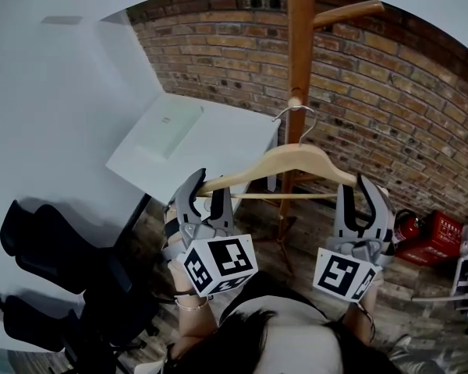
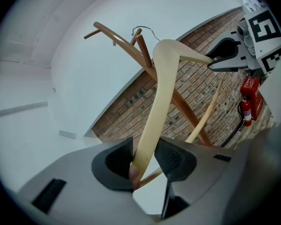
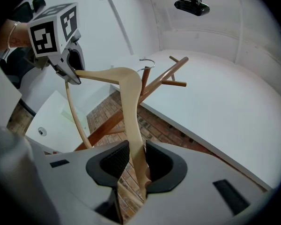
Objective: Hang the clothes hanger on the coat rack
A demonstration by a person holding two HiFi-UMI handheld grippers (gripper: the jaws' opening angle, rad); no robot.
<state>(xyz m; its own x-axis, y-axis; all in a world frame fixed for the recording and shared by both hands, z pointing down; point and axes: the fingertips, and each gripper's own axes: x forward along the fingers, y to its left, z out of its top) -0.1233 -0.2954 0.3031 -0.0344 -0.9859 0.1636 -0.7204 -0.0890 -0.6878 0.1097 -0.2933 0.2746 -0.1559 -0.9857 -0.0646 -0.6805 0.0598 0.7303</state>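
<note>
Now | left gripper (image 1: 209, 187) clamps one end of hanger (image 1: 288, 160), right gripper (image 1: 359, 187) the other, for level, steady aim | hook (image 1: 295, 115) close by rack (image 1: 299, 45), below peg (image 1: 351, 10), seemingly unhung.

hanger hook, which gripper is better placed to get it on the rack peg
Right, narrowly: the peg juts out toward the right gripper, above the hook. The left gripper clamps the other end of the hanger, so likely both lift.
</note>
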